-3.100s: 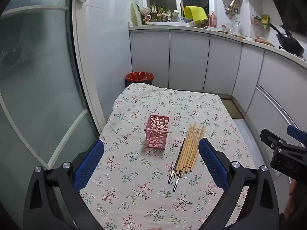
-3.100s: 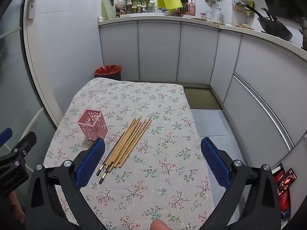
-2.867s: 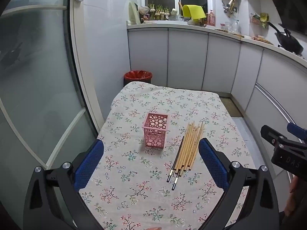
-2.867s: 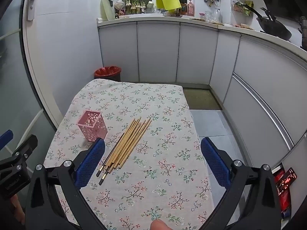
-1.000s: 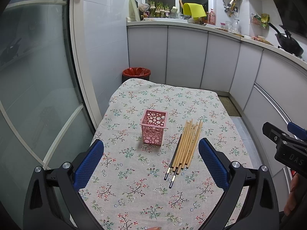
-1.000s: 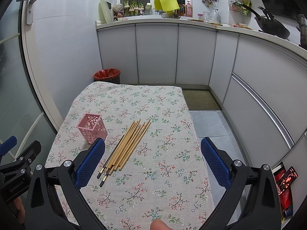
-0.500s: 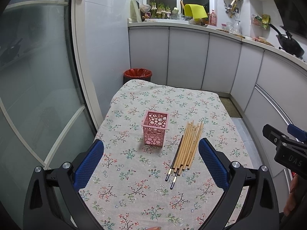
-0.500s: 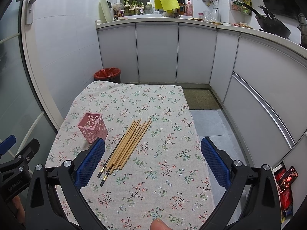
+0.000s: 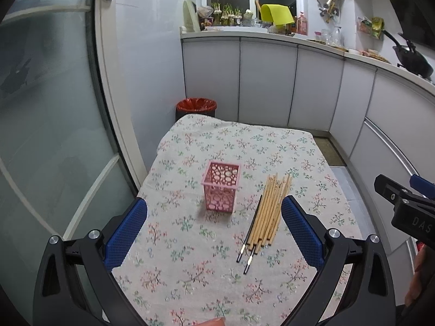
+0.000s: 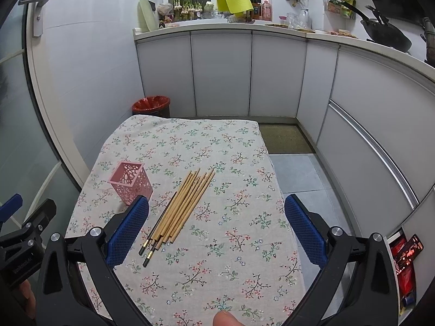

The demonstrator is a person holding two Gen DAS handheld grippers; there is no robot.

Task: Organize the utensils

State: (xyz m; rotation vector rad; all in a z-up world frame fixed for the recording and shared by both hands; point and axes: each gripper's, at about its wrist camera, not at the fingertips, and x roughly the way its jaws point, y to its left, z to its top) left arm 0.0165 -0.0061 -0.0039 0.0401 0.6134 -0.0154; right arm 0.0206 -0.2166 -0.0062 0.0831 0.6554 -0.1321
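Kitchen cabinets [image 10: 223, 73] curve round behind the floral-clothed table [image 10: 233, 146] I work over, a red-lined bin [image 10: 151, 105] beyond its far-left corner. Near mid-table the chopsticks [image 10: 180, 205] lie bundled, long axis slanting from near-left to far-right, dark metal-tipped ends toward me: pale bamboo, one black. A pink perforated holder [image 9: 221, 188] stands upright just left. My left gripper [image 9: 214, 228] and right gripper [image 10: 216, 226] both gape wide, holding nothing.

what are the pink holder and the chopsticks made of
Pink holder: looks like moulded plastic, matte, with cut-out oval holes through its walls. Chopsticks: most look like bamboo or light wood, tan and unglossy; two are dark with shiny metal-looking tips, material unclear.
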